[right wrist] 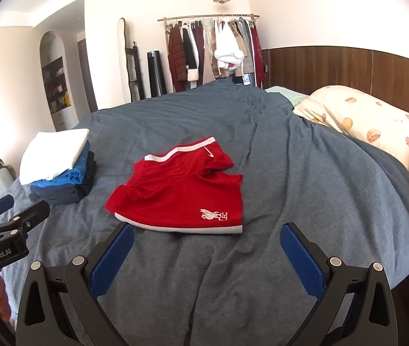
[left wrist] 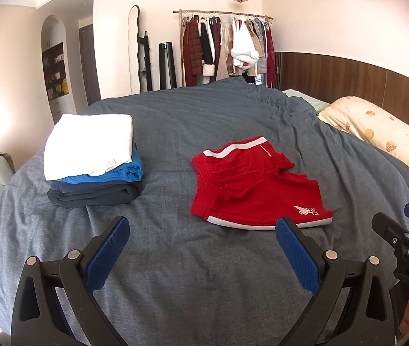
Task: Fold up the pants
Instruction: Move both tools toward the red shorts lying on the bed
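While both claws hang above the grey bedcover [right wrist: 291, 173] with nothing in them, the red shorts [right wrist: 181, 193] lie spread and unfolded ahead, so the folding looks not yet begun. The left gripper [left wrist: 203, 245] has its jaws spread wide; the shorts sit just beyond its right fingertip, ahead and to the right, with the white-trimmed leg hem nearest. The right gripper [right wrist: 207, 248] is likewise wide open and empty; the shorts lie just beyond its left fingertip, ahead and slightly left, crest side closest. Holding both claws open and short of the cloth probably serves to line them up for pinching that near hem or a corner each. Farther ahead and to the left of both claws stands a stack of folded clothes [left wrist: 94, 161], likely finished pieces kept clear of the working spot.
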A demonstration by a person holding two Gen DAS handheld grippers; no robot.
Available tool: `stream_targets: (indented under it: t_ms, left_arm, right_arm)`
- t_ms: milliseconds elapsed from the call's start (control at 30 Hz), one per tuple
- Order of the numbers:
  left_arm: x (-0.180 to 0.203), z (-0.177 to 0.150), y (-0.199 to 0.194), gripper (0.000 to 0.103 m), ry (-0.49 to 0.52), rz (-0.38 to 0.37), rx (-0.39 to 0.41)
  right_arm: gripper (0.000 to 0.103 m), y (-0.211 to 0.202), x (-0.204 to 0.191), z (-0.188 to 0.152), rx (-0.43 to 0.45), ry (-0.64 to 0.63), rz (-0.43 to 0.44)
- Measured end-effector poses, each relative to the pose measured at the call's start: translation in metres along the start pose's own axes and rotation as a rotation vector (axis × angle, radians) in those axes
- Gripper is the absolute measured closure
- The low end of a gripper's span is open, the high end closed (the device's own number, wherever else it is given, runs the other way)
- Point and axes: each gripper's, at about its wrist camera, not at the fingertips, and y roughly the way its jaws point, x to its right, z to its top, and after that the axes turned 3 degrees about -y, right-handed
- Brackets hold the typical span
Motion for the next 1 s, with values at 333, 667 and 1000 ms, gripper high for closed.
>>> stream_targets:
  t_ms: [333, 667, 1000]
  left_arm:
    - [-0.003, 0.001, -0.006, 0.0, -0.004, 0.0, 0.019]
    - [-0.003, 0.002, -0.009, 0.0, -0.004, 0.007, 0.028]
    - [-0.003, 0.002, -0.011, 0.0, -0.003, 0.013, 0.039]
  right_arm:
    - [0.0, 0.0, -0.001, 0.001, 0.003, -0.001, -0.001]
    - [0.0, -0.001, -0.002, 0.0, 0.002, 0.0, -0.002]
    - [0.0, -0.002, -0.002, -0.002, -0.001, 0.002, -0.004]
